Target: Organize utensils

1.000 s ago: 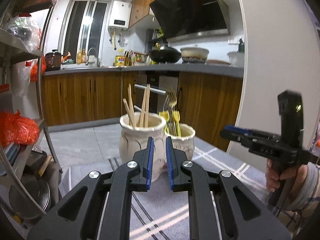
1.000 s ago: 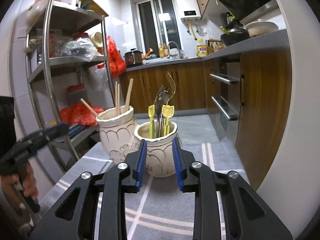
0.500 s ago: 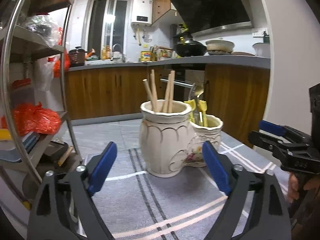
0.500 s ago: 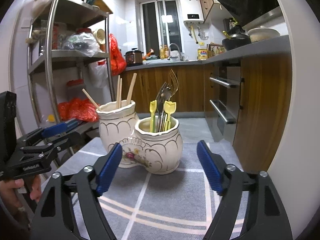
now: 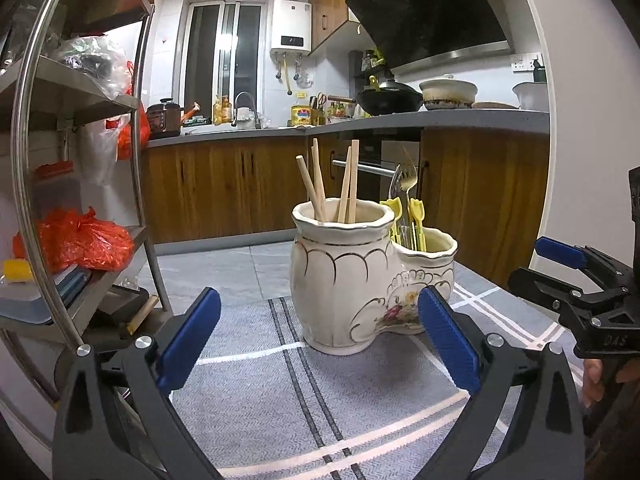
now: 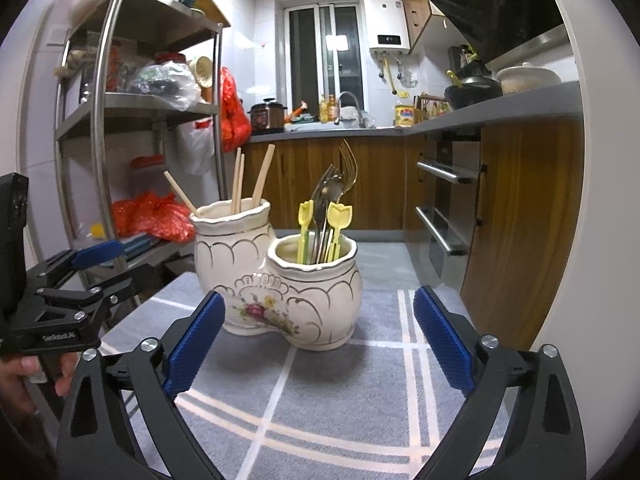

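A cream ceramic double-pot holder (image 5: pixel 352 276) (image 6: pixel 276 280) stands on a grey striped cloth (image 5: pixel 280 392) (image 6: pixel 360 380). Its taller pot holds wooden chopsticks (image 5: pixel 332 184) (image 6: pixel 248 180). Its lower pot holds metal forks (image 6: pixel 340 172) (image 5: pixel 406 178) and yellow tulip-topped picks (image 6: pixel 339 216) (image 5: pixel 418 210). My left gripper (image 5: pixel 320 336) is open and empty, short of the holder; it also shows at the left of the right wrist view (image 6: pixel 100 272). My right gripper (image 6: pixel 320 336) is open and empty before the holder; it shows at the right of the left wrist view (image 5: pixel 548 264).
A steel shelf rack (image 5: pixel 84 160) (image 6: pixel 120 120) with red bags and boxes stands left of the table. Wooden kitchen cabinets (image 5: pixel 224 188) and an oven front (image 6: pixel 448 208) lie behind. A white wall (image 5: pixel 580 120) is on the right.
Both grippers went from nearly shut to wide open and drew back a little from the holder, which now sits lower and more fully in view.
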### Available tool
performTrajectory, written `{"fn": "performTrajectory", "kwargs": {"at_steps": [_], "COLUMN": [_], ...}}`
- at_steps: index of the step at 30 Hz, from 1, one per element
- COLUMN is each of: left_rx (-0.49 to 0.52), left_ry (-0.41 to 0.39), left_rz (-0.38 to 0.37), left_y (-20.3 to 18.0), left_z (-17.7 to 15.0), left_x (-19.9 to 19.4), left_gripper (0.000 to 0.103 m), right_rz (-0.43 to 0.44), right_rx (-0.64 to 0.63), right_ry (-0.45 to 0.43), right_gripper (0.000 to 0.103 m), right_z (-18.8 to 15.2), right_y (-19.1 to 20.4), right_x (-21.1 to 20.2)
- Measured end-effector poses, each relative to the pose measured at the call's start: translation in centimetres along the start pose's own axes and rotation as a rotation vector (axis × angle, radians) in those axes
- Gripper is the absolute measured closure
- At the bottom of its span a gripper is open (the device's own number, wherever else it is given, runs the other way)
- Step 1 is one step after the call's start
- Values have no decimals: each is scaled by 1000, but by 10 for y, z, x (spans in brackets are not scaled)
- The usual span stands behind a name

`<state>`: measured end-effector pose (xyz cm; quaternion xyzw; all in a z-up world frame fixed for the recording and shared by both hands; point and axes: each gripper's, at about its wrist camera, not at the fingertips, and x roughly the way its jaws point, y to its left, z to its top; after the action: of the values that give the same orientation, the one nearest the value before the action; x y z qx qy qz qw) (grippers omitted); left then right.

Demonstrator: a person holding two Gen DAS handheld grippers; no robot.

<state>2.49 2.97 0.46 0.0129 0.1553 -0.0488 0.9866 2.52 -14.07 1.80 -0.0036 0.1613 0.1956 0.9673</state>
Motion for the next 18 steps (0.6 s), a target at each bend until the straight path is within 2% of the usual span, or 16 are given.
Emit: {"fn": "performTrajectory", "kwargs": {"at_steps": [18], "left_rx": [-17], "left_ry": [10], "left_rz": [0], "left_y": [2], "left_z": [2], "left_x": [1], "left_gripper": [6], "right_rz": [-2], "right_rx": [-21], "right_ry": [-6], "right_gripper": [5], "right_z": [-1], "right_y": [6], "right_x": [-2]}}
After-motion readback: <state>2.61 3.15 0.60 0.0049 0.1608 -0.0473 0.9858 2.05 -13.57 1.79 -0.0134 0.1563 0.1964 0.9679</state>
